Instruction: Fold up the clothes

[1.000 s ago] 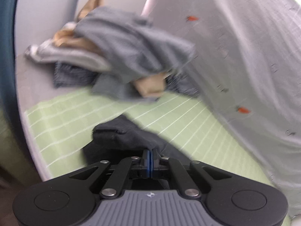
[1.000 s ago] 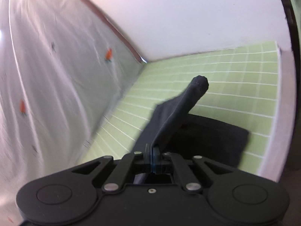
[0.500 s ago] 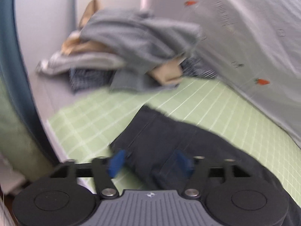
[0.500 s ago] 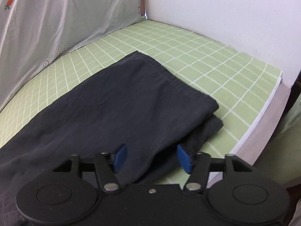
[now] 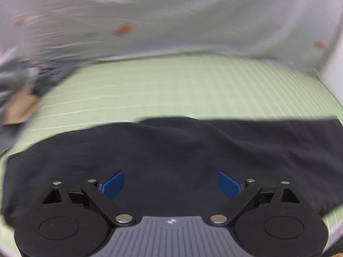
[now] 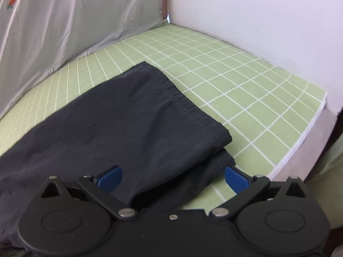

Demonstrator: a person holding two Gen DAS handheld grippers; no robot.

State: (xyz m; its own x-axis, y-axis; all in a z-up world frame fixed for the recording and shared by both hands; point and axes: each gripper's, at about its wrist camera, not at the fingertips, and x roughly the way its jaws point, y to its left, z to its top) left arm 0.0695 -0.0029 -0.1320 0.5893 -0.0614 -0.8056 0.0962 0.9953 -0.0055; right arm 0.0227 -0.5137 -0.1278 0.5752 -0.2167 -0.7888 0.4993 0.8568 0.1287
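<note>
Right wrist view: green mat (image 6: 246,98) ruled in a white grid, laid across a pale table whose bare edge (image 6: 308,150) shows at the right; plain white wall (image 6: 257,17) along the far right, silvery-grey sheet printed with small carrots (image 6: 64,21) hung along the far left, the two meeting in a corner. Dark trousers (image 6: 128,117) flat on the mat, folded over on themselves, stitched gathered band running diagonally toward the near right, a lower layer peeking out under the top one at the near corner. Right gripper (image 6: 173,178) spread wide above that near corner, blue pads (image 6: 110,176) well apart, nothing between them, one pad over the cloth and the other over bare mat just beside the edge. Left wrist view, blurred by motion: same mat (image 5: 171,90) and carrot sheet (image 5: 171,17) seen across the long side of the trousers (image 5: 171,150), which span nearly the whole width; left gripper (image 5: 170,184) likewise wide apart over the dark cloth, gripping nothing. Only here, at far left: a smeared heap of other clothes (image 5: 17,90), grey and tan, on the mat's end; white wall (image 5: 334,64) only a sliver at the right. Only in the right view: the stitched band, the doubled layers, the table edge
</note>
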